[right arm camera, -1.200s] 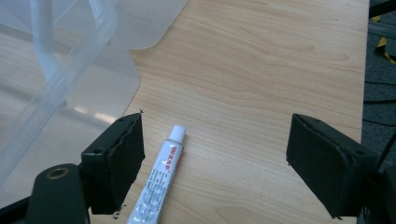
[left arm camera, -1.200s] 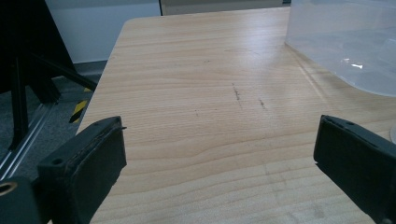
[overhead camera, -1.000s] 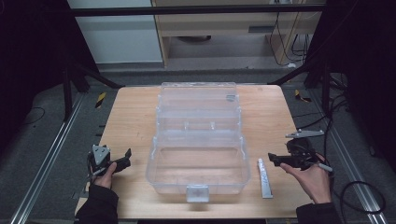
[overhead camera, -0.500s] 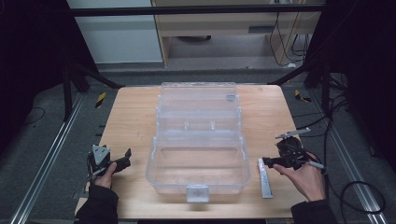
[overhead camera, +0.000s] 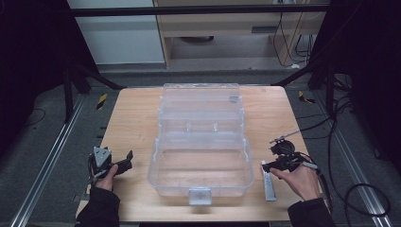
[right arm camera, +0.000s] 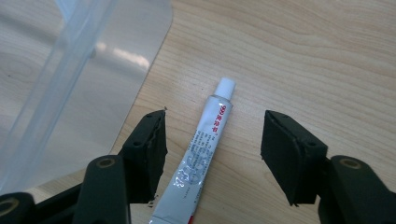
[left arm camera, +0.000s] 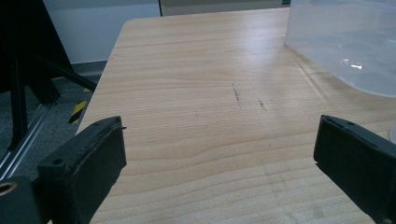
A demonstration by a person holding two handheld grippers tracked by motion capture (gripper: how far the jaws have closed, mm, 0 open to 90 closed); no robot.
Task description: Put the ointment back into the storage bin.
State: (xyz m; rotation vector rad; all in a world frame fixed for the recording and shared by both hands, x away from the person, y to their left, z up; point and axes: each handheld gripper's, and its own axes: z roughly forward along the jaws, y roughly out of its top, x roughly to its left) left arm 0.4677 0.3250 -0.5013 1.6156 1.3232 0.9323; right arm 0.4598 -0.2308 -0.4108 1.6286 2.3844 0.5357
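A silver and white tube (right arm camera: 201,154) with a white cap and red print lies flat on the wooden table (right arm camera: 327,56), just right of a clear plastic box (overhead camera: 201,161). My right gripper (right arm camera: 215,121) hangs over the tube with a jaw on each side. Its jaws have just been closing, and the pads stand clear of the tube. From above, the right gripper (overhead camera: 267,165) sits over the far end of the tube (overhead camera: 269,185). My left gripper (left arm camera: 219,135) is open over bare wood, left of the box, with nothing between its fingers; from above, the left gripper (overhead camera: 128,160) is near the table's front left.
The clear box stands open in the middle of the table (overhead camera: 132,123), its lid (overhead camera: 201,101) folded back toward the far edge and a latch (overhead camera: 199,195) at the front. A corner of the box (left arm camera: 345,42) rises to the left gripper's right. Dark floor and rails surround the table.
My right hand has moved left and slightly down, from beside the tube to over its far end, with its jaws narrower. The left hand and the box have stayed still.
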